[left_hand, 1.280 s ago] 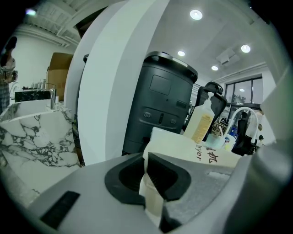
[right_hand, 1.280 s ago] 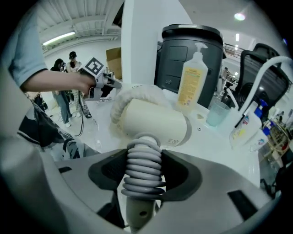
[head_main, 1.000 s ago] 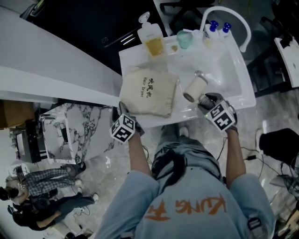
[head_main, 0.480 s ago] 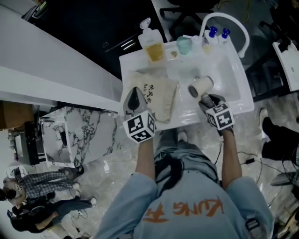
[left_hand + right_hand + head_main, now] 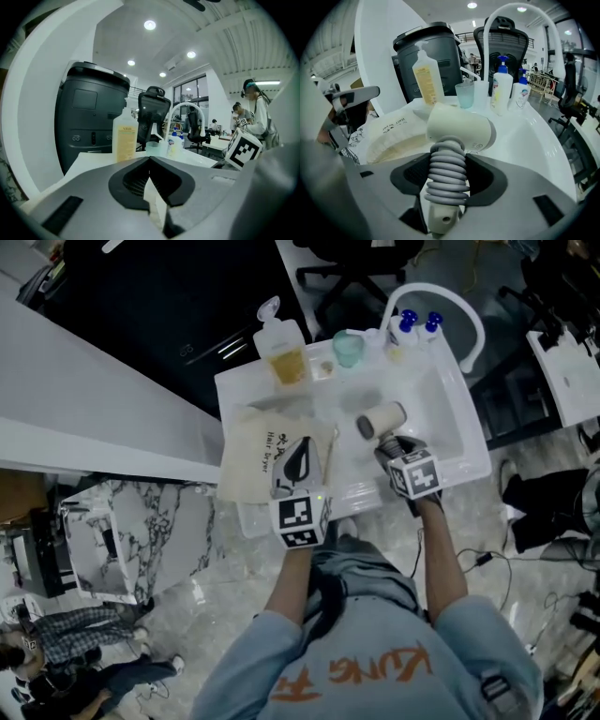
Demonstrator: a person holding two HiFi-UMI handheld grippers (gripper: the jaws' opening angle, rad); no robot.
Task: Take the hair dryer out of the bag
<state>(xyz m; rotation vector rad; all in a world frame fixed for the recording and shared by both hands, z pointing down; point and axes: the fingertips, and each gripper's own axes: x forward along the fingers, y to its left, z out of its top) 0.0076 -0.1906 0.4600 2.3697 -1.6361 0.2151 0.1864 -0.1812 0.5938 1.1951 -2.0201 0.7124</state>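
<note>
The cream hair dryer (image 5: 382, 418) is out of the bag, above the white sink (image 5: 450, 442). My right gripper (image 5: 394, 448) is shut on its handle, which has grey cord (image 5: 446, 173) coiled round it; the barrel (image 5: 461, 129) points away from my right gripper (image 5: 446, 178). The beige cloth bag (image 5: 255, 457), printed "Hair Dryer", lies flat on the counter to the left, its open mouth (image 5: 393, 140) facing the dryer. My left gripper (image 5: 300, 463) hovers over the bag's right edge. Its jaws (image 5: 150, 161) are shut, and I see nothing held.
At the counter's back stand a yellow soap bottle (image 5: 281, 348), a pale green tumbler (image 5: 348, 347) and two blue-capped pump bottles (image 5: 414, 326) under an arched white tap (image 5: 469, 320). A dark bin (image 5: 93, 117) and an office chair (image 5: 152, 110) stand behind. People stand at lower left.
My left gripper rose from the counter's front edge, moved right over the bag and shut. The right gripper, still holding the dryer, shifted slightly and rolled.
</note>
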